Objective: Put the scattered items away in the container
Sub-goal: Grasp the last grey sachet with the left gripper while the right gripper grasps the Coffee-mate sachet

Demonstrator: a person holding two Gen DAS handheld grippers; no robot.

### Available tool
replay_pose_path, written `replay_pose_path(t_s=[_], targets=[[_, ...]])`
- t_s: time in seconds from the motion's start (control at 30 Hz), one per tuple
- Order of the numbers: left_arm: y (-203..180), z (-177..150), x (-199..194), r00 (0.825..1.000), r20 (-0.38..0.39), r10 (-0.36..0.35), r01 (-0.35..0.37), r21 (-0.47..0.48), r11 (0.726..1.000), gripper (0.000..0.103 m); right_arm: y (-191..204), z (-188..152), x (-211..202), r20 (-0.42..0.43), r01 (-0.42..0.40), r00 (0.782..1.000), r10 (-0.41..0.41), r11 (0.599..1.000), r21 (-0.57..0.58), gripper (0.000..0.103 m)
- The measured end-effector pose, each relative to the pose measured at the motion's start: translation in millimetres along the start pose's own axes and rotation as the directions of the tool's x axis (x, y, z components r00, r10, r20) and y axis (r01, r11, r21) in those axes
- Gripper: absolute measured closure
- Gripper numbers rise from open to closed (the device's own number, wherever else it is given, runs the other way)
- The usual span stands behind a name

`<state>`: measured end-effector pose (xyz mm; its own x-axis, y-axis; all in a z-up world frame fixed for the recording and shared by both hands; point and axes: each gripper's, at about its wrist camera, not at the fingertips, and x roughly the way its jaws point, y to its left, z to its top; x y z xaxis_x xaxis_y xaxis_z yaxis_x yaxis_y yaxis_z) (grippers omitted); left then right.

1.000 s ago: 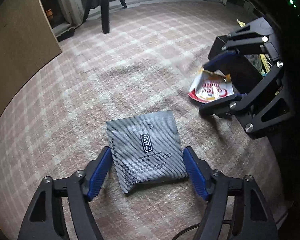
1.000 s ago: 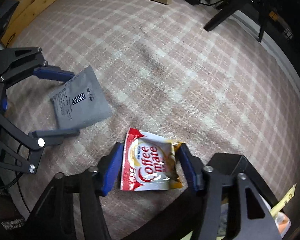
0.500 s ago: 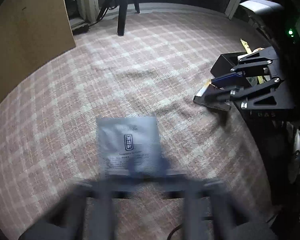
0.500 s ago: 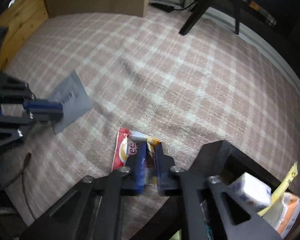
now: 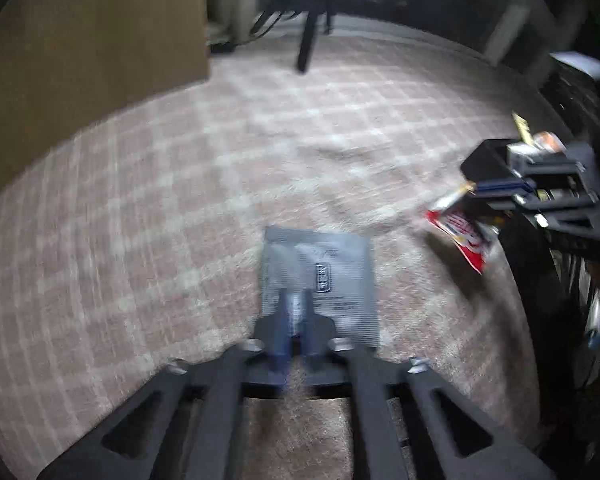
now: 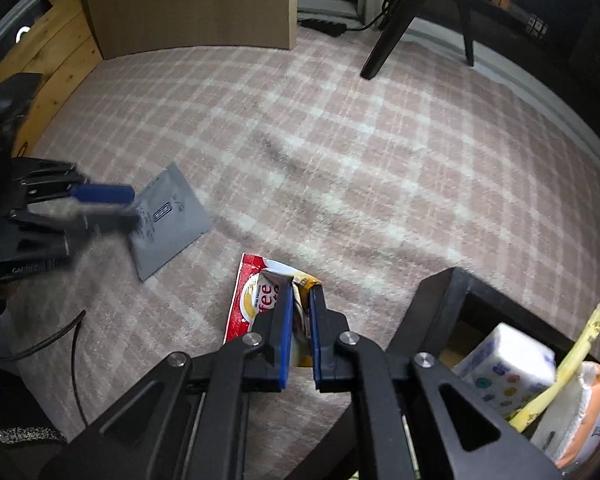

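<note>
Right wrist only: box contents [image 6: 504,368]; left claw [image 5: 296,312] clamped on grey sachet [image 5: 340,272], right claw [image 6: 300,312] on creamer packet [image 6: 248,304]

A grey sachet [image 5: 320,276] with dark print sits between blue pads [image 6: 283,332] on black grippers, beside a red, white and yellow packet [image 6: 256,300], over pink-and-cream plaid carpet [image 6: 340,152].

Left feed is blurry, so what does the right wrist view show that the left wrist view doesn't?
Only the right wrist view: white tissue pack and orange-white packet clearly inside the black container. Only the left: the grey sachet pinched in the left gripper. Both: the plaid carpet, the Coffee-mate packet clamped by the right gripper.
</note>
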<state>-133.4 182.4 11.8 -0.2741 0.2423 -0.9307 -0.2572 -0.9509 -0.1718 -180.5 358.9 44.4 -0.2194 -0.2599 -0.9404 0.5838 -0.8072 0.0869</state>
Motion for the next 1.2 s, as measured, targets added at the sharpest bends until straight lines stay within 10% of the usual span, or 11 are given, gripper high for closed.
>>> replay_pose_path(t_s=[0.27,0.57,0.63,1.2], targets=[[-39,7,22,0.991,-0.017,0.134,-0.130,0.148,0.980,0.029,15,-16,15,-0.024,0.008,1.000,-0.008,1.000,0.015,0.095],[-29,2,2,0.998,0.038,0.055,-0.058,0.104,0.993,0.066,13,-20,12,-0.002,-0.013,1.000,0.013,0.997,0.072,0.095],[-23,2,-7,0.999,0.053,0.013,-0.017,0.081,0.997,0.093,14,-20,8,0.014,-0.018,1.000,0.016,0.996,0.087,0.095],[-12,10,-18,0.994,0.104,0.018,-0.021,0.024,1.000,0.100,2,-12,-4,0.061,-0.042,0.998,0.035,0.992,0.116,0.095]])
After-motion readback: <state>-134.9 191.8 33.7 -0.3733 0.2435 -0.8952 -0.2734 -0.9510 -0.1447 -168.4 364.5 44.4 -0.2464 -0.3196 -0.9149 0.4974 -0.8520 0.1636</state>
